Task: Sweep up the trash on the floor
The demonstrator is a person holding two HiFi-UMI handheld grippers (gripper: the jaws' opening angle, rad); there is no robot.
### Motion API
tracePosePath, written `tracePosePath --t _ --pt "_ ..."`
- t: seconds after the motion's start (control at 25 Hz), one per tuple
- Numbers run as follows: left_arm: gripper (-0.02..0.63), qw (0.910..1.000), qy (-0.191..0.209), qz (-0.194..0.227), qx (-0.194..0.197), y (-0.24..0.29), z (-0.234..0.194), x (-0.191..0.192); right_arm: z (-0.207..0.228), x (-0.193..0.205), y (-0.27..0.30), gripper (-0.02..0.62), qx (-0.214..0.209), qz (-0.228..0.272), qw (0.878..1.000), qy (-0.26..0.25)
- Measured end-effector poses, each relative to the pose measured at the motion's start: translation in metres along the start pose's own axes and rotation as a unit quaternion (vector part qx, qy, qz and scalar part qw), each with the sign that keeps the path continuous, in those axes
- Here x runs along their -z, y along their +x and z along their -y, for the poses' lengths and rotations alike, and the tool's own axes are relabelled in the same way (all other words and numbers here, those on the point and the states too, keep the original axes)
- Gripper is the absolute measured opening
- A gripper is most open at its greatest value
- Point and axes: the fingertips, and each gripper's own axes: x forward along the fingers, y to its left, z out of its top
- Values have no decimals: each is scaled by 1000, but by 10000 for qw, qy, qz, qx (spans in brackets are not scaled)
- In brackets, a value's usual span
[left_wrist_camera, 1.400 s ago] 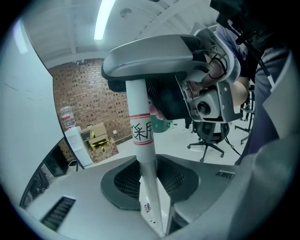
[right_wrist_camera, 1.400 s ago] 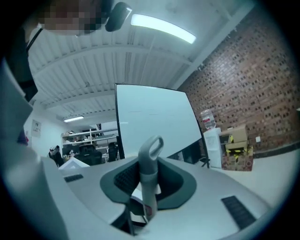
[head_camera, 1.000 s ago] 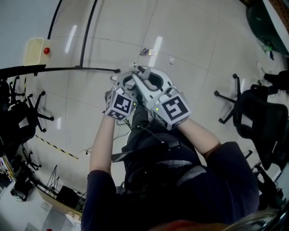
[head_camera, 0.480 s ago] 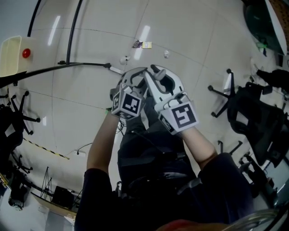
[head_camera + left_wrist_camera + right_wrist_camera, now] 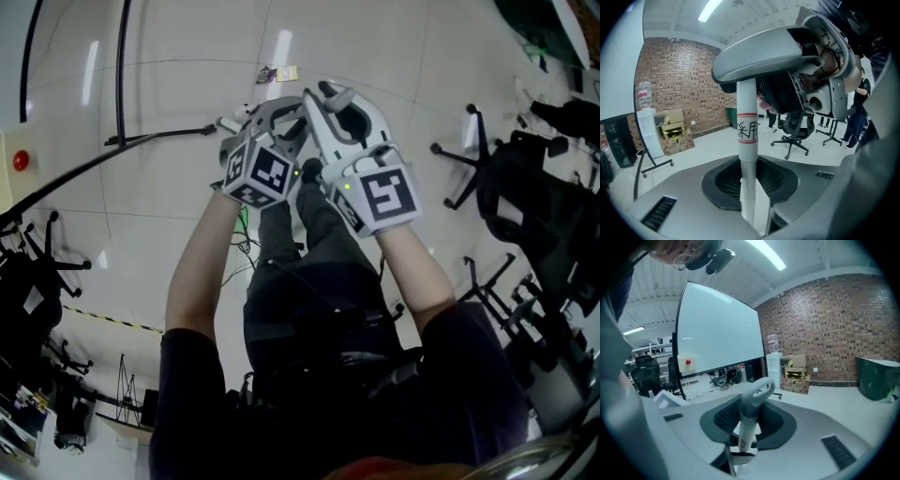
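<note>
Two scraps of trash, a dark wrapper (image 5: 266, 74) and a pale paper (image 5: 287, 72), lie on the floor just beyond my grippers. My left gripper (image 5: 265, 120) is shut on a white pole (image 5: 747, 131) with red bands and black print, topped by a grey grip (image 5: 759, 51). Its jaws (image 5: 749, 187) clamp the pole low down. My right gripper (image 5: 330, 101) is close beside it. In the right gripper view it (image 5: 743, 430) is shut on a white handle (image 5: 749, 420) that ends in a grey loop (image 5: 759, 389). The lower ends of both poles are hidden.
Office chairs (image 5: 469, 169) and a black chair (image 5: 553, 216) stand at the right. A whiteboard stand's black legs (image 5: 122, 84) cross the floor at the left. A whiteboard (image 5: 717, 333), cardboard boxes (image 5: 794, 376) and a green bin (image 5: 876, 376) line the brick wall.
Both grippers, still side by side, have moved forward and down, nearer to the trash. Each keeps its hold on its pole.
</note>
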Motion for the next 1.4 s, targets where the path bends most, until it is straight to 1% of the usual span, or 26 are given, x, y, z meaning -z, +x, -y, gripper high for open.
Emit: tracePosePath --t 0.12,0.28,0.48,0.64,0.8,0.92,1.08,1.16,1.4 --pt "83 9999 36 41 109 23 2 -9 30 1 -2 97 241 36 9996 169" --pt "81 9992 274 88 284 50 -1 -25 64 -5 -3 97 462 189 9984 248" --pt "81 9973 560 91 456 79 -2 -52 97 -18 -11 97 624 359 9972 205" --pt "81 9958 746 33 535 93 -2 -69 115 -28 -18 97 649 408 9969 192" --pt "82 9945 880 -62 568 100 -1 -79 125 -34 -23 97 614 493 9965 281" --pt "81 9933 930 -126 678 105 3 -81 132 -35 -26 97 582 544 9959 436" --pt "81 9915 1014 -318 749 101 6 -75 126 -34 -27 97 342 528 9960 627" --pt "81 9908 1014 -348 833 99 10 -78 125 -37 -31 97 304 513 9964 601" --pt "81 9855 1157 -409 1171 103 16 -85 128 -39 -39 97 423 470 9968 496"
